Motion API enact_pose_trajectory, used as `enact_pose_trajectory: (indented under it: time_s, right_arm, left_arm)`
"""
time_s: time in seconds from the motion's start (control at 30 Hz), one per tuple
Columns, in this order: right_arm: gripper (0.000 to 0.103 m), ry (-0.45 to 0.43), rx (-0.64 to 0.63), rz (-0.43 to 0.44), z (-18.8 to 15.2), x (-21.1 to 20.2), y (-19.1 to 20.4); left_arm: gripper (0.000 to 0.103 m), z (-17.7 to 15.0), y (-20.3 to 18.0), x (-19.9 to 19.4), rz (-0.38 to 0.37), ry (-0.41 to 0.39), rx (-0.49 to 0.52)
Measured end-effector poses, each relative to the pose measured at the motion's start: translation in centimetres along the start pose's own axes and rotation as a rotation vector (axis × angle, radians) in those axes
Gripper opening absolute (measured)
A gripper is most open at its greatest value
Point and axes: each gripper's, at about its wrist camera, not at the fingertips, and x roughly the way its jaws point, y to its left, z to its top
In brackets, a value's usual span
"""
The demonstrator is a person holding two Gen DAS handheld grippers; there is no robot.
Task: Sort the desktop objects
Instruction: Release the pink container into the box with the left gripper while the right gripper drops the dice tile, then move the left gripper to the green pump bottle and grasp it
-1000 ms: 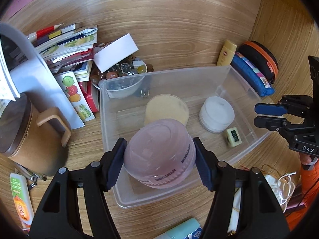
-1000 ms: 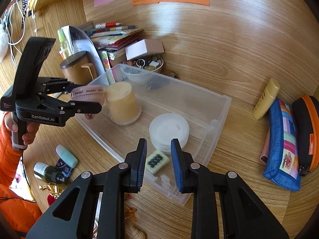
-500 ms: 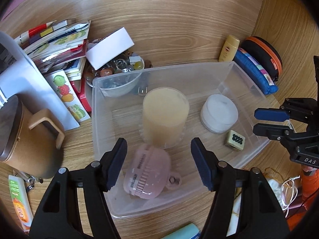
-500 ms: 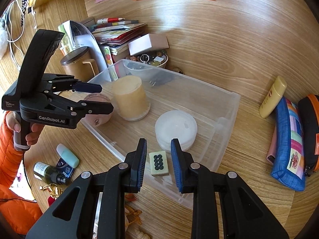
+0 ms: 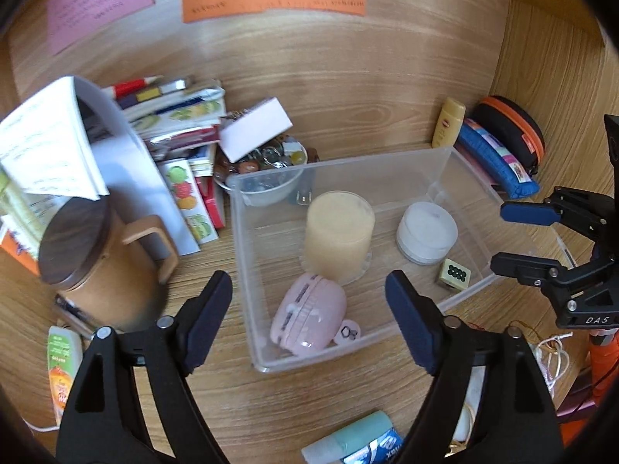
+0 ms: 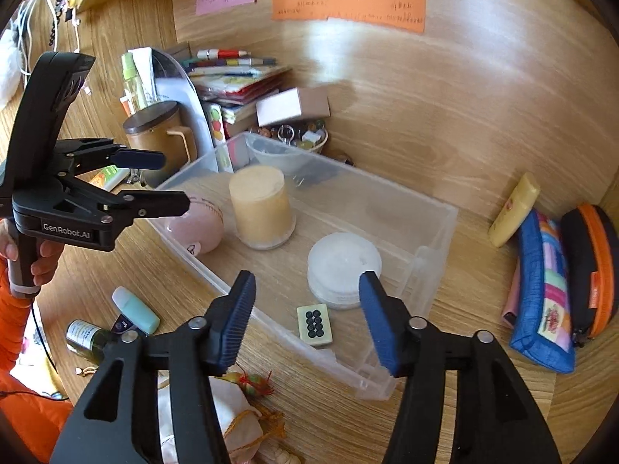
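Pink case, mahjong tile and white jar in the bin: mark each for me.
Pink case (image 5: 309,315), left wrist view, on its ribbed top.
Mahjong tile (image 6: 314,324), right wrist view, on its dotted face.
White jar (image 6: 343,261), right wrist view, on its lid.

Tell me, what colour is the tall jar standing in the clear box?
The tall jar is a creamy pale yellow; the left wrist view shows it best.

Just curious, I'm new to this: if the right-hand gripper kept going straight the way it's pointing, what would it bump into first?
Probably the green mahjong tile inside the clear bin, just ahead between the right gripper's open jaws; depth is hard to judge.
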Motion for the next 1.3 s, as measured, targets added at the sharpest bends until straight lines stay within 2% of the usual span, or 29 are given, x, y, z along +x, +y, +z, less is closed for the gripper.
enact_pose_trajectory:
  time_s: [0.03, 0.17, 0.27, 0.37, 0.73, 0.97, 1.13, 1.3]
  right_arm:
    - [0.055, -0.006, -0.003, -0.007, 0.0, -0.3, 0.2]
    - [0.071, -0.030, -0.007, -0.034, -0.3, -1.5, 0.7]
    - [0.073, -0.043, -0.009, -0.047, -0.7, -2.4, 1.1]
    - [0.082, -0.051, -0.006, -0.048, -1.3, -3.2, 1.5]
    - [0.083, -0.072, 0.044, -0.037, -4.0, -5.7, 1.8]
    - [0.083, -0.082, 0.063, -0.092, -6.3, -7.0, 1.8]
    - [0.083, -0.046, 0.099, -0.135, -8.4, -7.0, 0.6]
    - [0.083, -0.003, 0.156, -0.142, -10.6, -6.4, -0.9]
  left_arm:
    - [0.084, -0.2, 0.1, -0.4, 0.005, -0.007, -0.002]
    - [0.091, -1.0, 0.1, -1.7, 0.019, -0.027, -0.015]
    - [0.094, -1.8, 0.0, -2.6, 0.027, -0.037, -0.024]
    - [0.094, -2.7, -0.1, -3.4, 0.030, -0.039, -0.029]
    - [0.095, -7.2, -1.0, -5.5, 0.033, -0.027, -0.036]
    - [0.095, -10.3, -1.4, -6.1, 0.033, -0.005, -0.046]
    - [0.095, -12.1, -1.2, -6.1, 0.030, 0.018, -0.080]
    - [0.095, -13.5, -1.2, -6.6, 0.016, 0.026, -0.121]
